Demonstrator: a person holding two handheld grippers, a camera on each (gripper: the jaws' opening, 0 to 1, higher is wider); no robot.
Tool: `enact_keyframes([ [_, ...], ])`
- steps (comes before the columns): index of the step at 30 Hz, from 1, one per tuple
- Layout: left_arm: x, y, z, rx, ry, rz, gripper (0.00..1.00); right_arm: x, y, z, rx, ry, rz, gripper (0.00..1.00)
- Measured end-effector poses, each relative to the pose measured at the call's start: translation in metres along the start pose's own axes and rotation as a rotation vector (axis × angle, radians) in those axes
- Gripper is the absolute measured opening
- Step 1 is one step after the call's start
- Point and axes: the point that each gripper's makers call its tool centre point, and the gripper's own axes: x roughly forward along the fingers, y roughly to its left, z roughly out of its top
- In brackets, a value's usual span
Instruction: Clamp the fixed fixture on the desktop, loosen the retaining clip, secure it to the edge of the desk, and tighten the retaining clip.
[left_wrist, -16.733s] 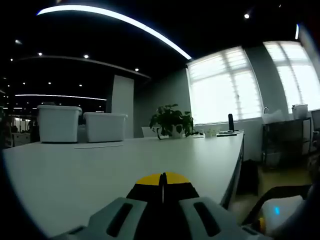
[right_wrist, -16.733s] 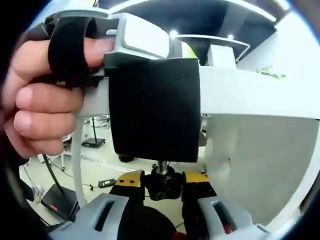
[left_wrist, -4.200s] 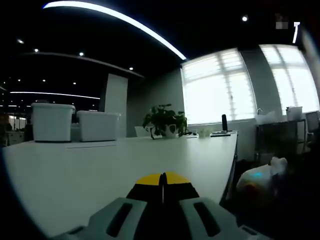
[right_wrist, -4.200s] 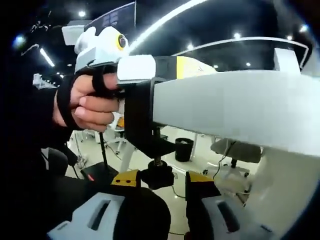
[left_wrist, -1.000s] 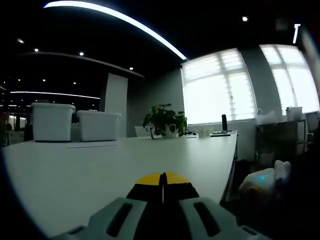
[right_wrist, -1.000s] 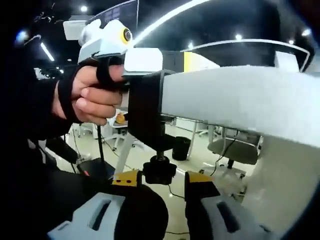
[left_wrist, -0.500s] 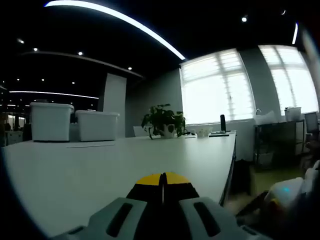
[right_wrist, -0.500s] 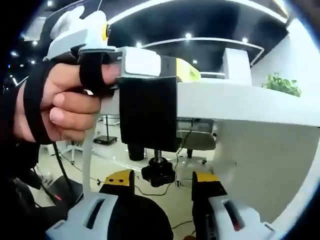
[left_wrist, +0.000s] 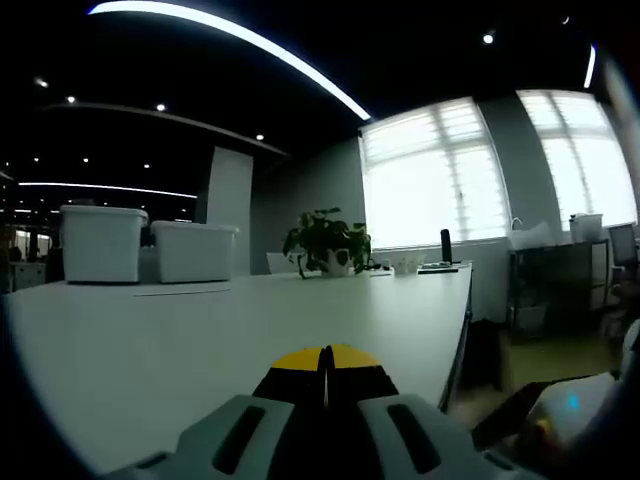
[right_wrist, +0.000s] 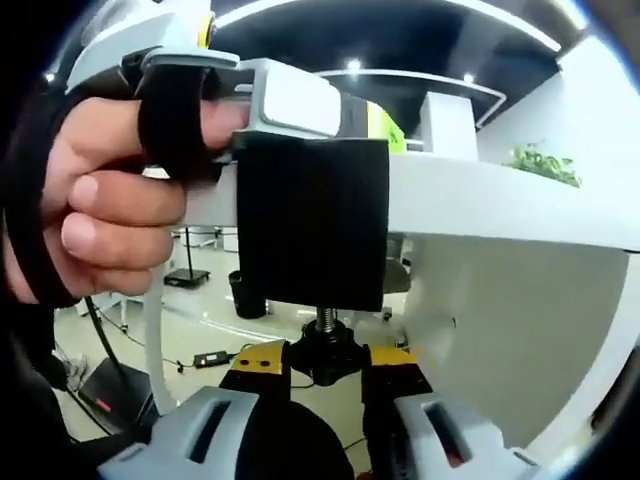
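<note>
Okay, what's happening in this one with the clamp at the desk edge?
A person is fixing a black clamp fixture onto the edge of a white desk. In the right gripper view, the left gripper, held in the person's hand, sits on top of the fixture, while the right gripper has its fingers closed around the black screw knob underneath. The left gripper view looks out over the desktop, its fingers shut together, towards two white bins and a potted plant.

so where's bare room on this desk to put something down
The white desktop is bare from the left gripper out to the two white bins and the potted plant. It is crowded at the desk edge, where the black clamp, the hand and the right gripper meet.
</note>
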Motion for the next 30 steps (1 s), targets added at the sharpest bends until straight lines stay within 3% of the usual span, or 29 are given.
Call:
enact_keyframes([
  [6,0.0,0.0,-0.001,-0.001,0.001,0.0,0.01,-0.003,0.001,0.001,0.009,0.005,0.047,0.25],
  [13,0.001,-0.001,-0.001,-0.002,0.002,0.0,0.01,-0.004,0.004,0.0,-0.036,0.0,0.174,0.25],
  [20,0.001,0.0,-0.001,-0.002,0.002,0.002,0.01,-0.003,0.011,0.0,-0.048,-0.021,0.387,0.25],
  [22,0.002,0.0,-0.001,-0.002,0.002,0.002,0.01,-0.004,0.011,0.002,-0.093,-0.026,0.435,0.25],
  [30,0.002,0.0,0.0,-0.001,0.001,0.004,0.01,-0.004,0.019,0.002,-0.1,-0.029,0.628,0.25],
])
